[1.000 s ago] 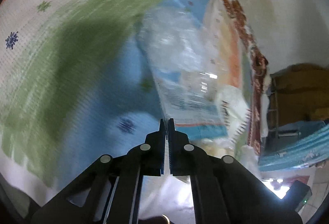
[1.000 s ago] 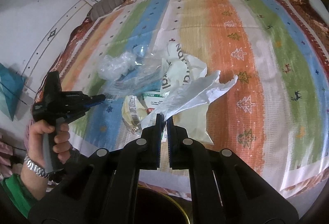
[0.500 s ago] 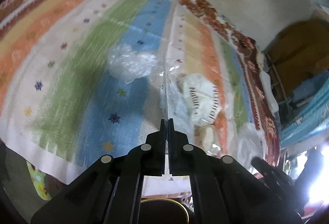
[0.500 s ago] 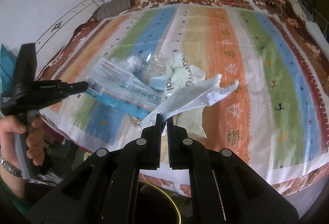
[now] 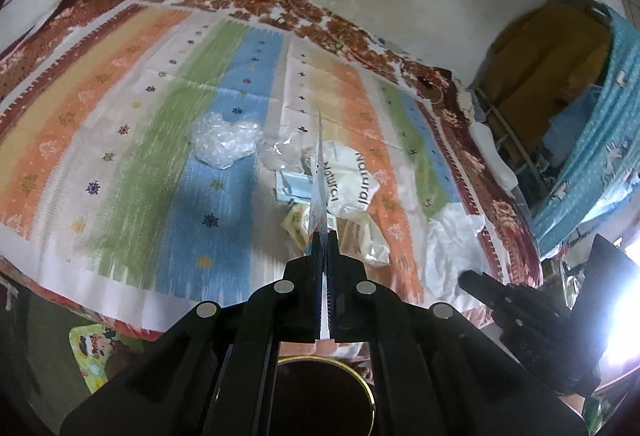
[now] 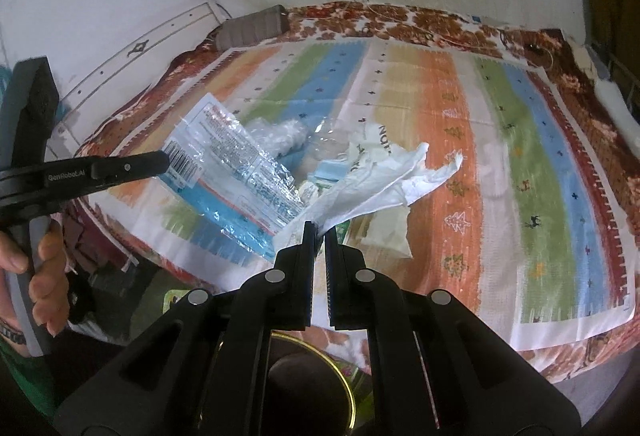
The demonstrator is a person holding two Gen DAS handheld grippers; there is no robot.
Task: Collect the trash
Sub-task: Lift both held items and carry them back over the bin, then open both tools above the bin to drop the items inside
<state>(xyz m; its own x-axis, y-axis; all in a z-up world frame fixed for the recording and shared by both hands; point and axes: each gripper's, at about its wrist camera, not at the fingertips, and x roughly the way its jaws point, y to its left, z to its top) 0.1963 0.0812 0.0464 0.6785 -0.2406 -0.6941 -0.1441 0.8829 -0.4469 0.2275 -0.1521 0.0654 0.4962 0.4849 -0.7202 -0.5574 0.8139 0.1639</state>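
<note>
Claws both held trash above the striped bed: the left claw (image 6: 162, 162) was clamped on a blue-and-white printed plastic wrapper (image 6: 236, 172), at nine o'clock of the right claw (image 6: 320, 232), which pinched a crumpled white paper sheet (image 6: 384, 180).

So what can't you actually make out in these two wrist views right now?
- Bin with the gold rim: both views, mostly hidden behind the gripper bodies.
- Blue printed wrapper: edge-on in the left view; its small print is unreadable in the right view.
- Yellowish packets: left view, partly covered, labels too small to read.
</note>
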